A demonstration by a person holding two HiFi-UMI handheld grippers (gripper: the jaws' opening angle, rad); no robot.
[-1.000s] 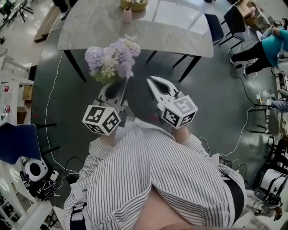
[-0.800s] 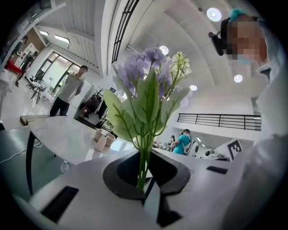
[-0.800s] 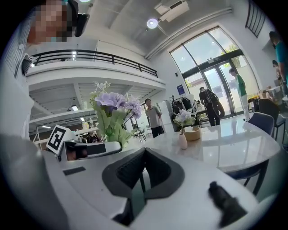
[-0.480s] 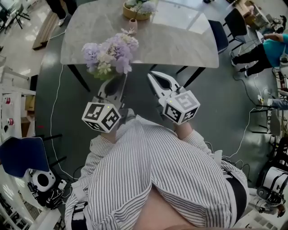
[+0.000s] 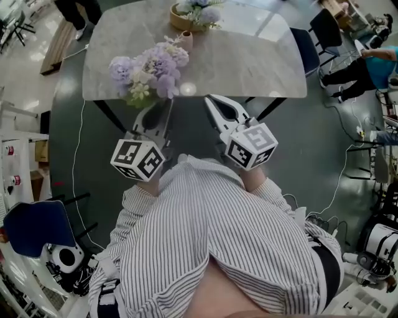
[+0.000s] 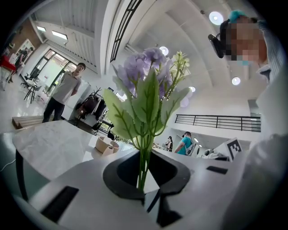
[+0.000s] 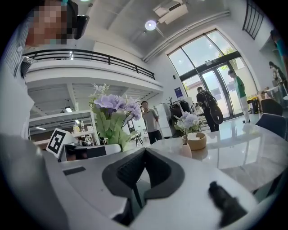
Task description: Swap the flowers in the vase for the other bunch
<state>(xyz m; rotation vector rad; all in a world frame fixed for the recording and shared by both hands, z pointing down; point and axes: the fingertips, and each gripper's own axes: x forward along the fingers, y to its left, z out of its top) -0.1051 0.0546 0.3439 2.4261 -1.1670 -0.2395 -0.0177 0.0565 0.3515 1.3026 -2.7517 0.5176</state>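
In the head view, the left gripper [image 5: 154, 121] holds a bunch of purple flowers [image 5: 148, 67], and the flower heads appear over the near edge of the marble table [image 5: 249, 62]. The right gripper [image 5: 214, 105] is beside it, a little apart, with its tips together. Farther on the table stand a small pink vase [image 5: 186, 40] and a round bowl [image 5: 180, 23] with the other bunch [image 5: 199, 11] in it. Only this view shows both grippers together and the person's striped shirt [image 5: 211, 236].

The left gripper view shows what the head view does not: the thin green stems [image 6: 143, 164] are pressed between the nearly closed jaws of the left gripper [image 6: 144, 179]. The bunch [image 6: 146, 85] stands upright, its long axis vertical, with the stems down and the heads up. The table [image 6: 49, 143] is ahead, with the bowl [image 6: 102, 143] and the vase [image 6: 109, 150] on it.

In the right gripper view, the right gripper [image 7: 139, 175] has its jaws fully together and nothing is between them. The held bunch [image 7: 114, 112] is seen at the left, upright. The vase [image 7: 185, 149] stands just beside the bowl [image 7: 197, 141], with the other bunch [image 7: 189, 120] above them.
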